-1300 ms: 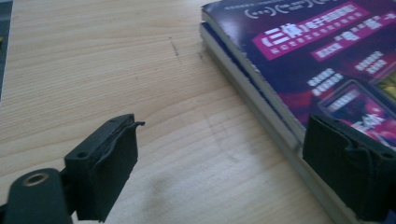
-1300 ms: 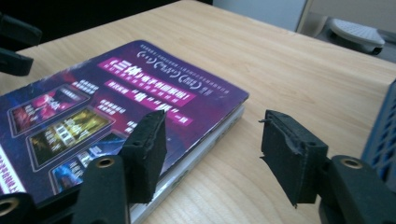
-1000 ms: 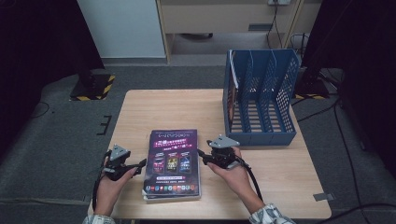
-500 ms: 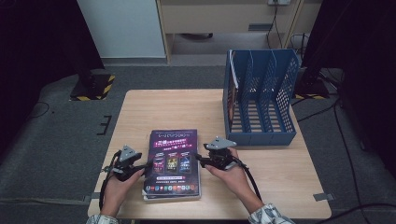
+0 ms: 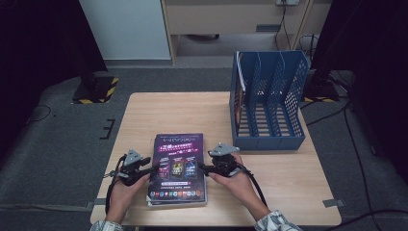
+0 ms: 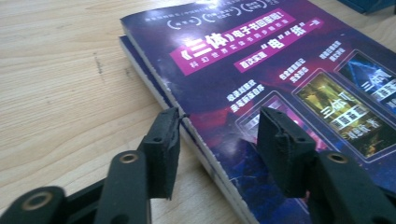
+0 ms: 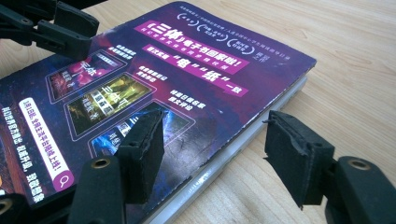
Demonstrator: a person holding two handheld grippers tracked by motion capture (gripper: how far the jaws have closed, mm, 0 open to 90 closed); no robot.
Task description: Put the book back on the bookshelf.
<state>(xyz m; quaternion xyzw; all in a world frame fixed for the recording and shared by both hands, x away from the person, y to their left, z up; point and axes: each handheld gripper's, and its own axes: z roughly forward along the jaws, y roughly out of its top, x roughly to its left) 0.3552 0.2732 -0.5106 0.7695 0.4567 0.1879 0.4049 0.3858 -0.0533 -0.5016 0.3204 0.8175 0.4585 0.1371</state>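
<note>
My left hand-held gripper (image 6: 217, 140) and right hand-held gripper (image 7: 212, 149) straddle the book's (image 5: 177, 166) edges, jaws unclamped; lifting and filing remain.

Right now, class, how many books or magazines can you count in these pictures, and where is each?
3, maybe more. Two lie stacked on the table: the purple top book and the lower book beneath it. One thin magazine stands in the blue rack's leftmost slot; others may be hidden.
</note>
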